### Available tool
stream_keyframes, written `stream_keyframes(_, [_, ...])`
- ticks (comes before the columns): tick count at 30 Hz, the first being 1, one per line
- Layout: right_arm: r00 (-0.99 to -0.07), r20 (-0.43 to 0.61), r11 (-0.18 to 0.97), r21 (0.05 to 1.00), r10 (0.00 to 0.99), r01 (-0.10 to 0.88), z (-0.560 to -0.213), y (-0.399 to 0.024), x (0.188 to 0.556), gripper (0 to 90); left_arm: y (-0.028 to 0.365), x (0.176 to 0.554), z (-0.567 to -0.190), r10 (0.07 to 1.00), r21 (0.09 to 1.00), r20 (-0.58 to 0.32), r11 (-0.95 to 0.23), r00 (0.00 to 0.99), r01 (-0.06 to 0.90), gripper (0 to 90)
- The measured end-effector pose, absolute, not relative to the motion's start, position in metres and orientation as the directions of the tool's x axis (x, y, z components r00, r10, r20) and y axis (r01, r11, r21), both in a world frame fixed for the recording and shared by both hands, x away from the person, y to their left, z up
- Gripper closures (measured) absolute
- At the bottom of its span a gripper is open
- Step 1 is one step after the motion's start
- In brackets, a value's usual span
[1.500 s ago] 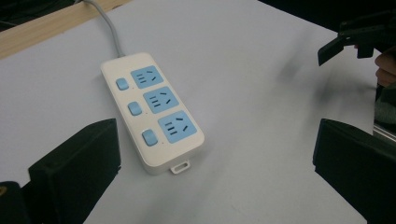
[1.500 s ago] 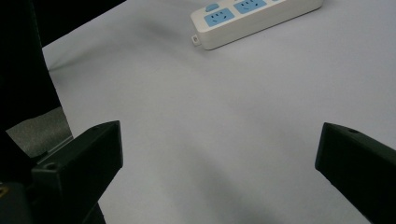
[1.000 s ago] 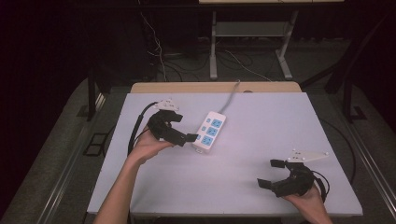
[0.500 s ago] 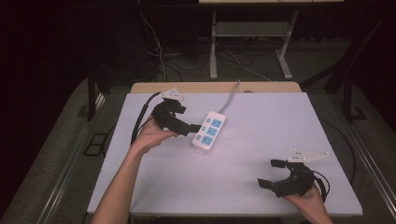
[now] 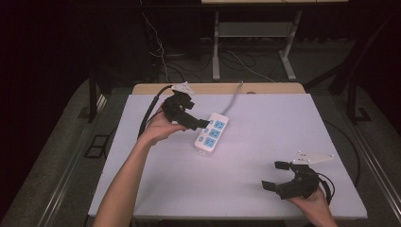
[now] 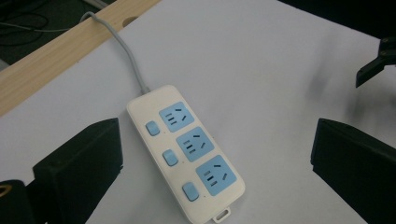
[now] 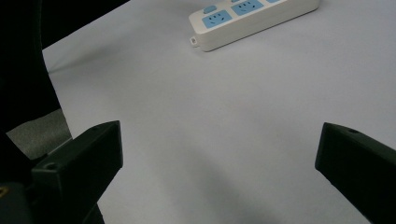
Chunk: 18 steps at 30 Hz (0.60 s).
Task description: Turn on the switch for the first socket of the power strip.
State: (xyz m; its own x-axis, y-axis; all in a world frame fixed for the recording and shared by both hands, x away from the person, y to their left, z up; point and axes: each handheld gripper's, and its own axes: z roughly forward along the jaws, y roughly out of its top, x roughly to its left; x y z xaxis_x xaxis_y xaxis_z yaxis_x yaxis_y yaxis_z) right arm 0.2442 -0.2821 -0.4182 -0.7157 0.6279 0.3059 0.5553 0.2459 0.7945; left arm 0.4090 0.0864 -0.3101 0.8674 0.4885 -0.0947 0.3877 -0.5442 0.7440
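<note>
Hovering: L gripper (image 5: 201, 124), jaws wide, at power strip (image 5: 211, 135) left edge, prob. lining up grab. R gripper (image 5: 276, 176) wide, empty, well apart from strip, idle.

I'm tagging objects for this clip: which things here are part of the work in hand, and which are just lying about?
In the work:
- power strip, white with blue sockets, flat on the table
- left gripper, open, beside the strip
- right gripper, open, well apart from the strip

Just there:
- table
- wooden strip along its far edge
- floor cables
</note>
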Motion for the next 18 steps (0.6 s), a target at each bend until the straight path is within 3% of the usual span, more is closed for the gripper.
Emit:
stream_keyframes(11, [-0.715, 0.306, 0.245, 0.795, 0.628, 0.555, -0.418, -0.282, 0.244, 0.4, 0.066, 0.429, -0.306, 0.482, 0.729, -0.067, -0.574, 0.873, 0.373, 6.9])
stream_keyframes(18, [-0.717, 0.308, 0.243, 0.796, 0.626, 0.555, -0.417, -0.283, 0.244, 0.4, 0.058, 0.439, -0.314, 0.489, 0.718, -0.071, -0.580, 0.869, 0.385, 15.3])
